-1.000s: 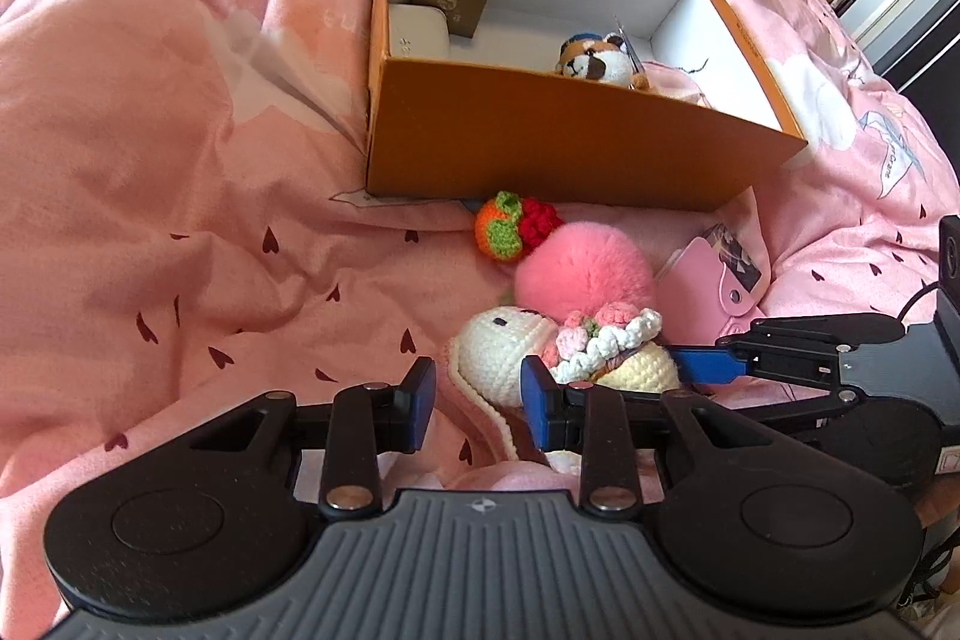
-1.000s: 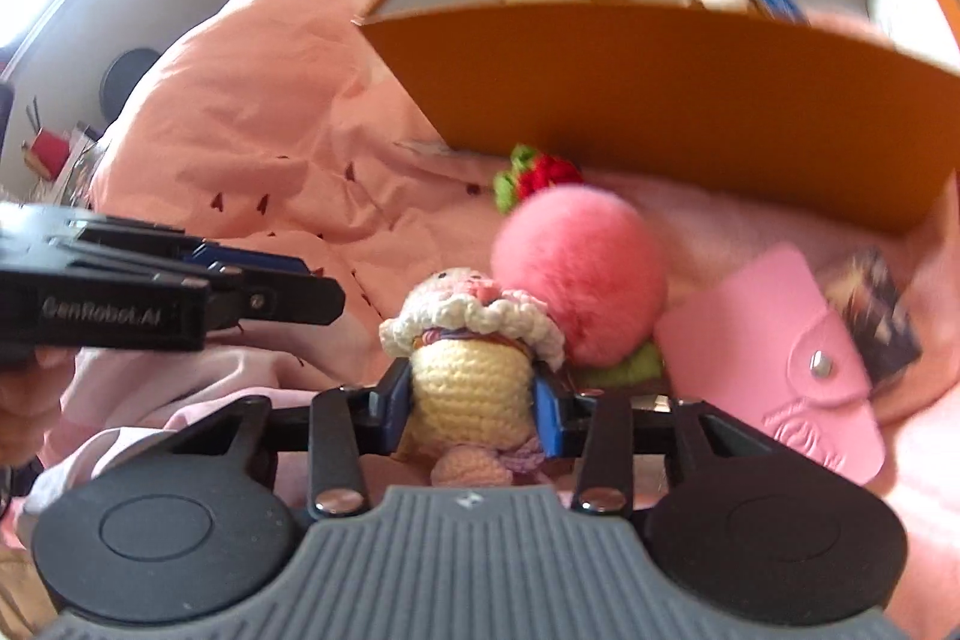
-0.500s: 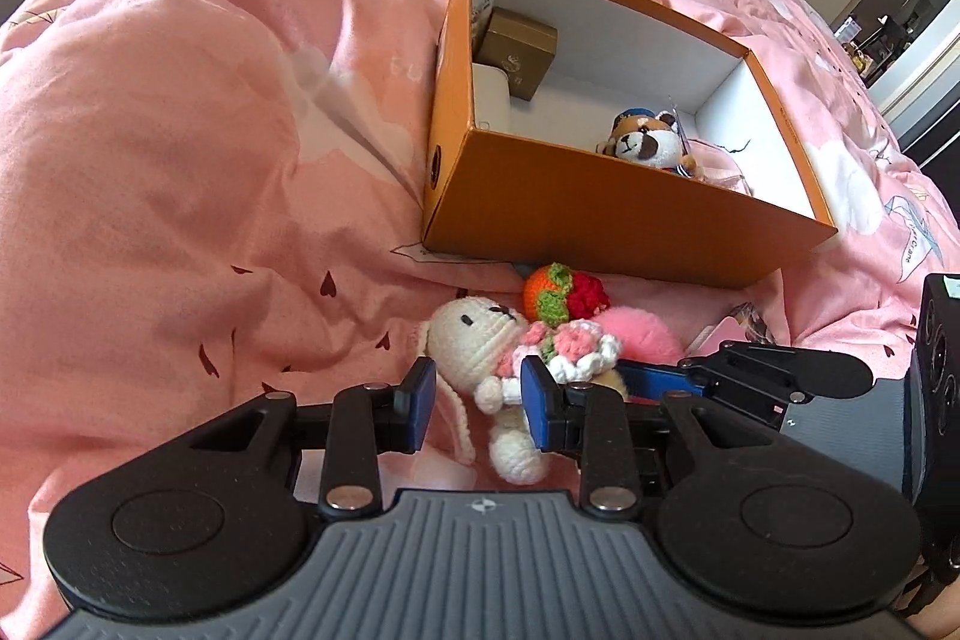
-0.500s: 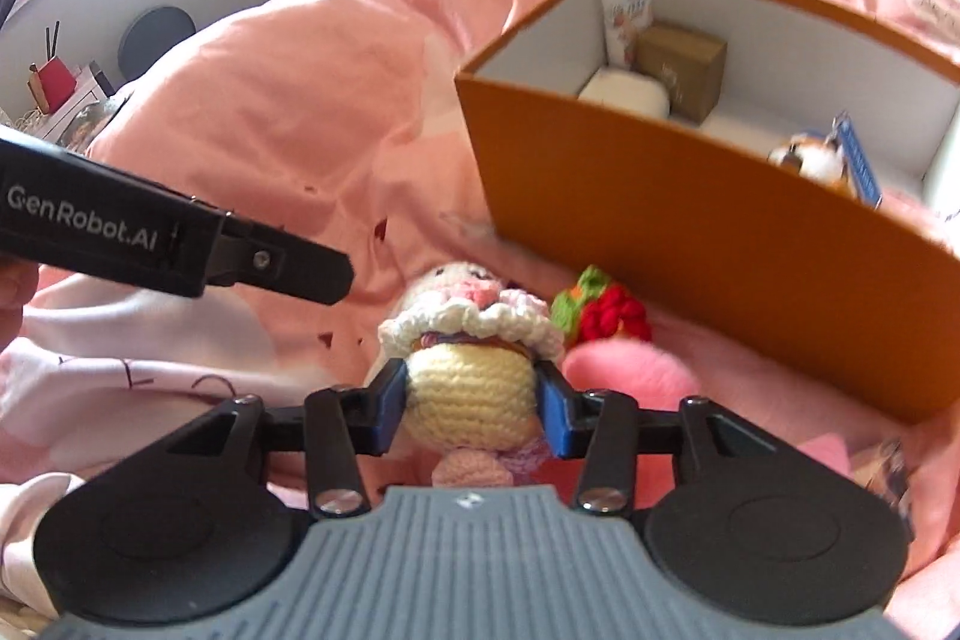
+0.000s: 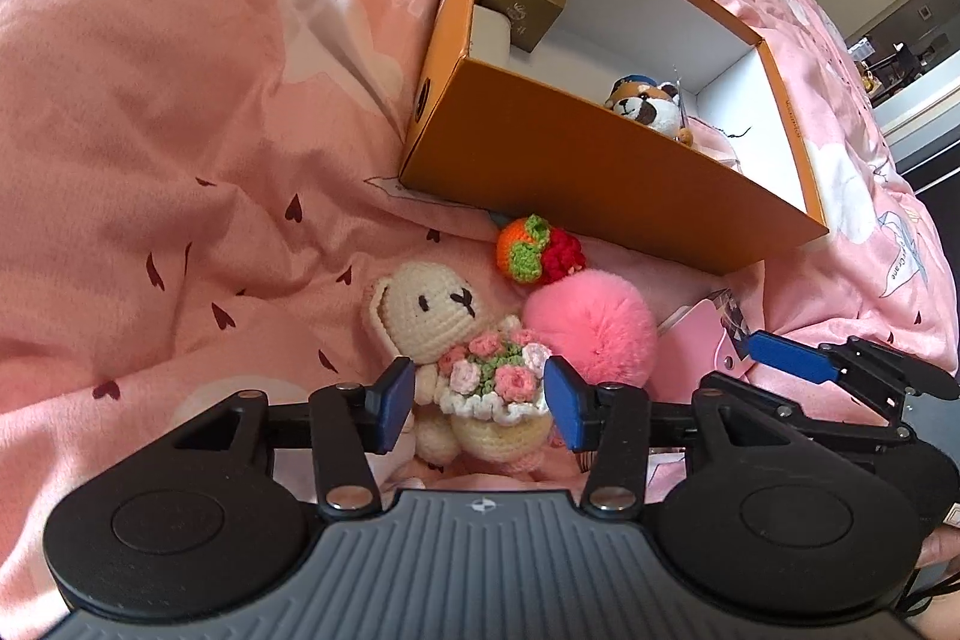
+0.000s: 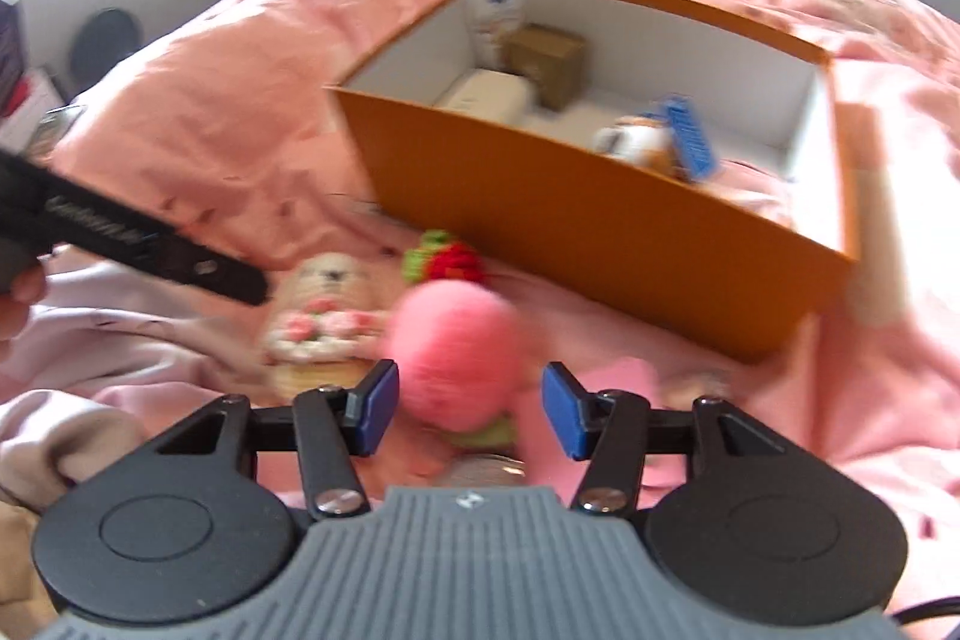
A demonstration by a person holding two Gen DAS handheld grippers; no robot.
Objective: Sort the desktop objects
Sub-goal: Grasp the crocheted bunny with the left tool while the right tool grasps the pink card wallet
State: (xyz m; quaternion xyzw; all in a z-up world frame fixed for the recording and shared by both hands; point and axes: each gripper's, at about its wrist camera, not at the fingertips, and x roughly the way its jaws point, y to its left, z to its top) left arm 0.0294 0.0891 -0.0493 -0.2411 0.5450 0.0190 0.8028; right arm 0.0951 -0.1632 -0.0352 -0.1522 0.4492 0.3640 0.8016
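A cream crochet bunny point(image 5: 438, 316) with a flower bouquet lies on the pink bedding, and also shows blurred in the right wrist view point(image 6: 324, 304). My left gripper point(image 5: 480, 403) is open with the bunny's body between its blue pads, apart from them. My right gripper point(image 6: 469, 409) is open and empty, with the pink pompom point(image 6: 456, 352) just ahead of it. The pompom point(image 5: 591, 328) lies right of the bunny. A crochet orange-and-strawberry charm point(image 5: 537, 250) lies in front of the orange box point(image 5: 600, 172).
The orange box point(image 6: 600, 214) holds a small gold box point(image 5: 525, 4), a white item point(image 5: 492, 34) and a plush bear point(image 5: 645, 100). A pink card wallet point(image 5: 708, 334) lies right of the pompom. The right gripper's fingers point(image 5: 786, 355) reach in beside the left one.
My right gripper opened and let go of the bunny, then shifted right behind the pompom. My left gripper opened wider around the bunny, which now lies on the bedding.
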